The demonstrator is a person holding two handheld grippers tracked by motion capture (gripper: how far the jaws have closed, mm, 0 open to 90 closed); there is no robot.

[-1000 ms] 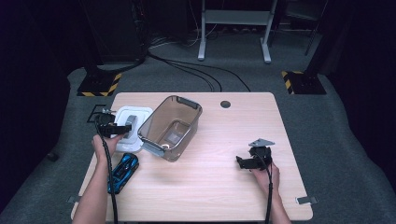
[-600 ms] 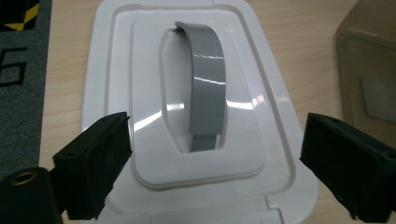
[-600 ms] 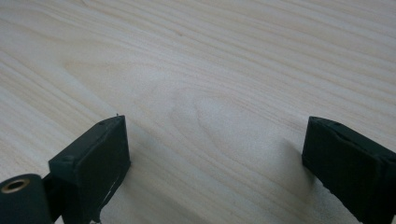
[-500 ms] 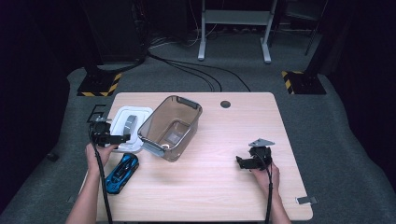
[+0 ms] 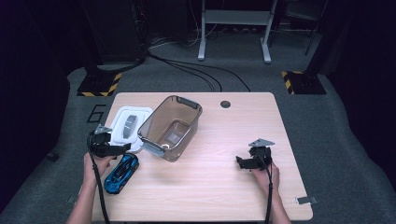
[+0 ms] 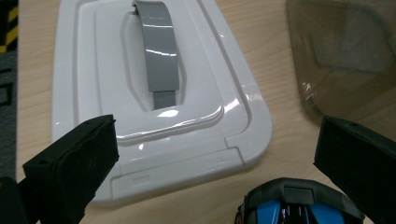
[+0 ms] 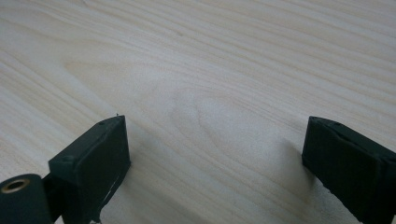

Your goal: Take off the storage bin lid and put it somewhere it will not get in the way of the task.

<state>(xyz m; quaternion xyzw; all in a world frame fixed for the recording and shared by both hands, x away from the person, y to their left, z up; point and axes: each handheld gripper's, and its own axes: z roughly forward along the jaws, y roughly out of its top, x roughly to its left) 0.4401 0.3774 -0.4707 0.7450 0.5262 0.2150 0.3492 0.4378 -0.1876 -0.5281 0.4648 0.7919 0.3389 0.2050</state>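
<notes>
My left gripper (image 5: 122, 149) hovers at the table's left side, beside the near edge of a white lid (image 5: 130, 125) with a grey handle. Its jaws have just been opening and now stand wide with nothing between them. In the left gripper view the left gripper (image 6: 219, 144) looks over the lid (image 6: 154, 93), with the blue toy car (image 6: 299, 207) just below the jaws. The car (image 5: 121, 172) lies on the wood near the front left edge. A clear plastic bin (image 5: 170, 127) stands right of the lid. My right gripper (image 5: 240, 162) rests open over bare wood (image 7: 212, 135).
The wooden table (image 5: 219, 196) has a round cable hole (image 5: 225, 104) at the back. A corner of the bin (image 6: 345, 46) shows at the upper right of the left gripper view. Black stands and cables lie on the floor behind the table.
My left gripper has drawn back from over the lid toward the left front of the table. The car, lid and bin have stayed put, and the right gripper has not moved.
</notes>
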